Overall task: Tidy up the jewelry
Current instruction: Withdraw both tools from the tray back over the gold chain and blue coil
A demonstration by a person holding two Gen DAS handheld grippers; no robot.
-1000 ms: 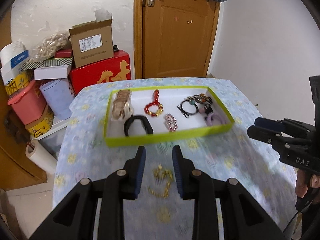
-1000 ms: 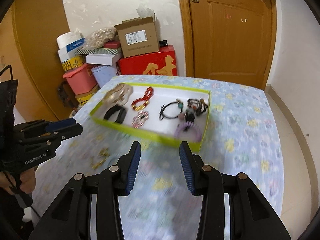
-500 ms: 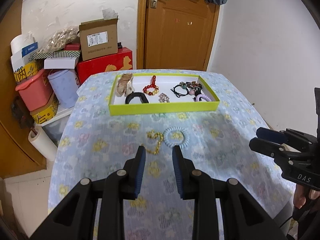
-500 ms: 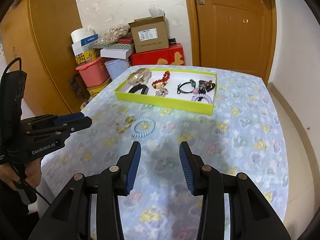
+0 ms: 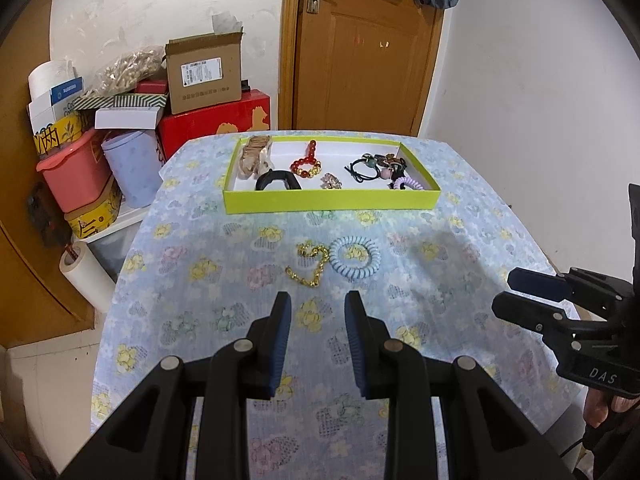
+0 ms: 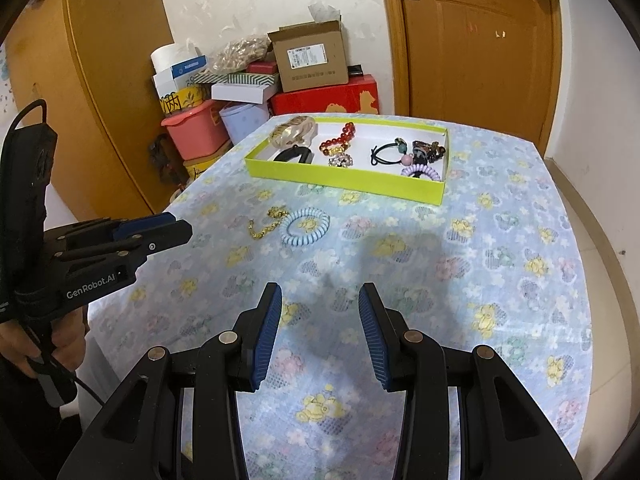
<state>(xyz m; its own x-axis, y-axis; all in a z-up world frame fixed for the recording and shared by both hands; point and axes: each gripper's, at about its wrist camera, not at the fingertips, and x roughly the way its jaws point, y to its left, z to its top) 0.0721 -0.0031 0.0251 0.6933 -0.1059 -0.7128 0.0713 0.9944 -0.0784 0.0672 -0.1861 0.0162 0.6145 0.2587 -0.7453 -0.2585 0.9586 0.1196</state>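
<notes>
White walls, wood door point(image 5: 362, 60), floral-cloth table point(image 6: 500, 248), stacked boxes point(image 5: 204, 74)

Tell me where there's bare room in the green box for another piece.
In the green box, bare floor lies along the far wall between the red bead bracelet and the black hair ties. Both ends are crowded.

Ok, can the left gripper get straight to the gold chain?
Probably yes: the left gripper is open, the gold chain lies just ahead on the tablecloth, nothing between. The blue coil hair tie sits close beside it.
</notes>
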